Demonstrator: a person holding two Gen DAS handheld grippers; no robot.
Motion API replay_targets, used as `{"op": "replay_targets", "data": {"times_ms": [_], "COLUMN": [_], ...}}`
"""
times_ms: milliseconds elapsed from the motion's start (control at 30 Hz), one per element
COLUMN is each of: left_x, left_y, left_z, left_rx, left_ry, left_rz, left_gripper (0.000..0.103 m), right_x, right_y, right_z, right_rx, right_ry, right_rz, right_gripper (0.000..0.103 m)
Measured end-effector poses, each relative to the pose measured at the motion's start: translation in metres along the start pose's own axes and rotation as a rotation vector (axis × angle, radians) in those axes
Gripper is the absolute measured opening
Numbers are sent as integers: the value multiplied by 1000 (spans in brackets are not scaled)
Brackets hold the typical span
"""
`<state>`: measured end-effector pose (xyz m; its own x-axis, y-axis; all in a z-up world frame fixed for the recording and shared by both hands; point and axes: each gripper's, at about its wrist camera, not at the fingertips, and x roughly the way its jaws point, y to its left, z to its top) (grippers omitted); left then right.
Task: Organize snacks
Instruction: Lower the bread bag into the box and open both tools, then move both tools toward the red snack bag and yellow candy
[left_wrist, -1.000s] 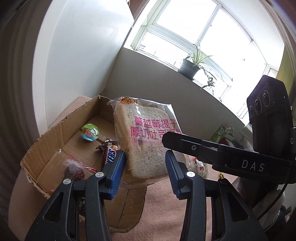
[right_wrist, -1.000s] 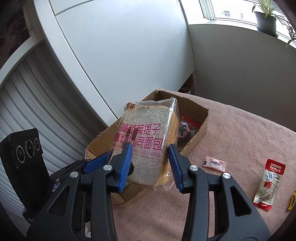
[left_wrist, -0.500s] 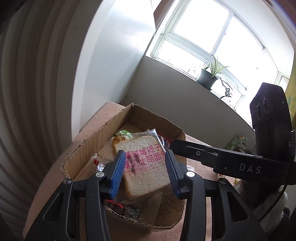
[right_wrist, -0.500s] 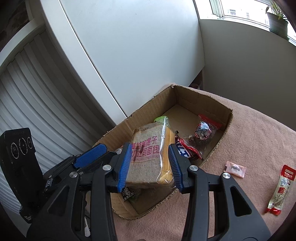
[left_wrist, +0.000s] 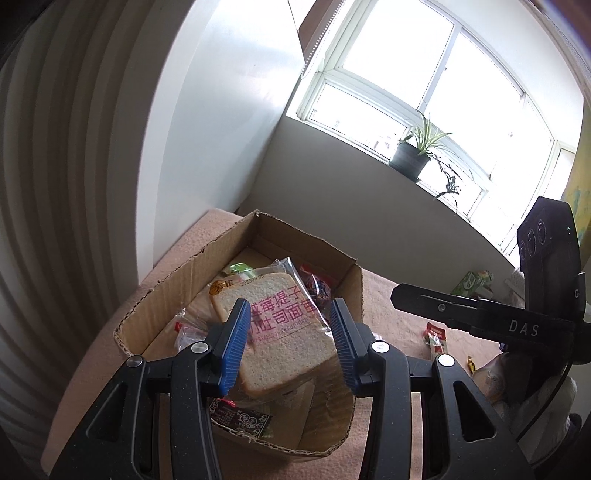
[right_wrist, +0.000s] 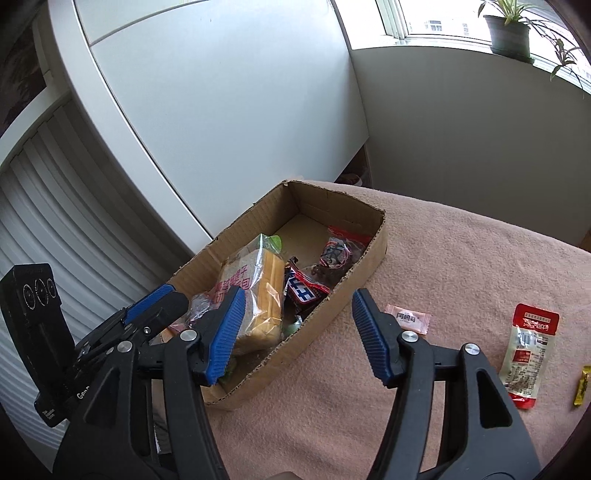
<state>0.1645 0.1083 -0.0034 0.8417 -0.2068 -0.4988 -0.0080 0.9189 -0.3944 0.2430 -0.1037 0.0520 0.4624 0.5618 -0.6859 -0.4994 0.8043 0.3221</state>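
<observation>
From the left wrist view, the left gripper (left_wrist: 288, 341) hangs over the near end of the cardboard box (left_wrist: 354, 280), its blue pads spread to either side of the bagged toast bread (left_wrist: 280, 328); they sit close to the bag, and whether they touch it I cannot tell, though a gap seems to show on both sides. The loaf lies inside the box, tilted, its printed face up toward the camera and its long axis running from the near wall toward the far corner, sealed end farthest away. A dark wrapped snack (left_wrist: 240, 419) lies under it at the near wall. From the right wrist view, the right gripper (right_wrist: 299, 332) is wide open and holds nothing, hovering above the box's near long wall. Here the loaf leans on its side among a chocolate bar (right_wrist: 303, 290) and a red-trimmed packet (right_wrist: 340, 251). Judged from this, the bread is already stowed, while a pink sachet (right_wrist: 408, 317), a red and white pouch (right_wrist: 528, 350) and a yellow wrapper (right_wrist: 581, 384) are left out on the pink cloth (right_wrist: 461, 258).
</observation>
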Motion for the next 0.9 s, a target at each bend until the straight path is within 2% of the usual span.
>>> {"op": "replay_targets", "data": {"times_ms": [333,533,700,900], "left_x": [11,23,36,54], "left_y": [-49,-84,-111,-141], "left_z": [-7,-18,-28,-40], "left_rx": [74,133,174,214], "left_ry": [15,53,94,155], "left_rz": [-53,-82,-111,-146], "left_gripper": [43,44,50,51], "right_x": [-78,-113,-131,-137], "right_y": [-90,-150,-188,-222], "right_z": [-34,-63,-86,-106], "right_rx": [137,252,316,366], "right_ry": [-82,-103,-97,-67], "right_rz": [-126,-201,-256,-303], "right_gripper": [73,73,73,73]}}
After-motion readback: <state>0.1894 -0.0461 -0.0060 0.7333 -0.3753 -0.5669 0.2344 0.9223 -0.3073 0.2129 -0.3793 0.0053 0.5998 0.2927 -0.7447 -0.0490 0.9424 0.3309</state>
